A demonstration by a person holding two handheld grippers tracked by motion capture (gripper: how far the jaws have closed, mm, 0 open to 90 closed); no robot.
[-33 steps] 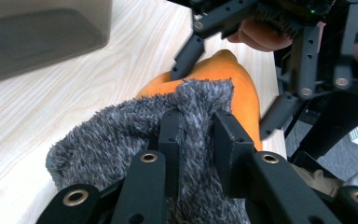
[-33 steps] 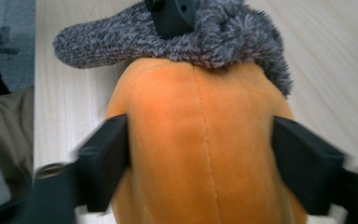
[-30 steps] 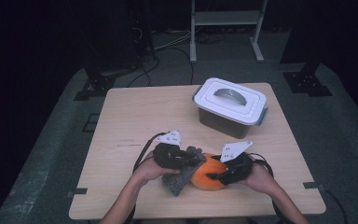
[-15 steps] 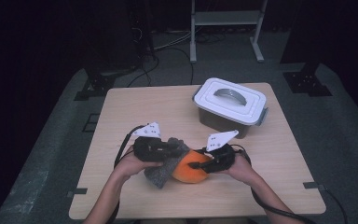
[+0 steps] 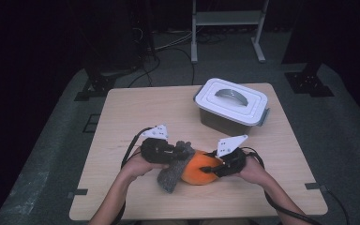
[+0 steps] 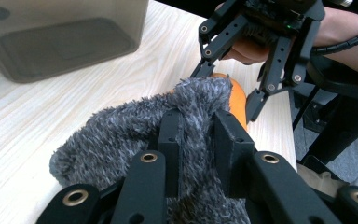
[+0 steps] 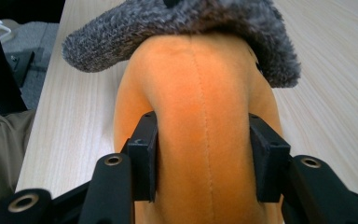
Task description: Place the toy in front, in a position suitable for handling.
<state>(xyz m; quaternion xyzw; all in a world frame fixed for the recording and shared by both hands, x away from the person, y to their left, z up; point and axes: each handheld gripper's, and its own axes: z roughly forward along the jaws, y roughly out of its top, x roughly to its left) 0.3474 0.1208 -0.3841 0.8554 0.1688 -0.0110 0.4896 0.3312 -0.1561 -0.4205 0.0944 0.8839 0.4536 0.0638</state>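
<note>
An orange plush ball lies near the table's front edge, partly covered on its left by a fuzzy grey cloth. My left gripper is shut on a fold of that grey cloth; the fibres are pinched between its jaws. From the other side my right gripper is shut on the orange plush, the jaws pressing into both flanks around a seam. In the left gripper view the right gripper straddles the orange plush behind the cloth. The grey cloth drapes over the plush's far end.
A grey plastic box with a white handled lid stands at the back right of the wooden table. Its translucent wall looms close in the left gripper view. A metal rack's legs and cables lie on the floor beyond.
Both hands, the cloth and the orange plush shifted left across the table and then settled slightly right again. Both grips have stayed as they were.
</note>
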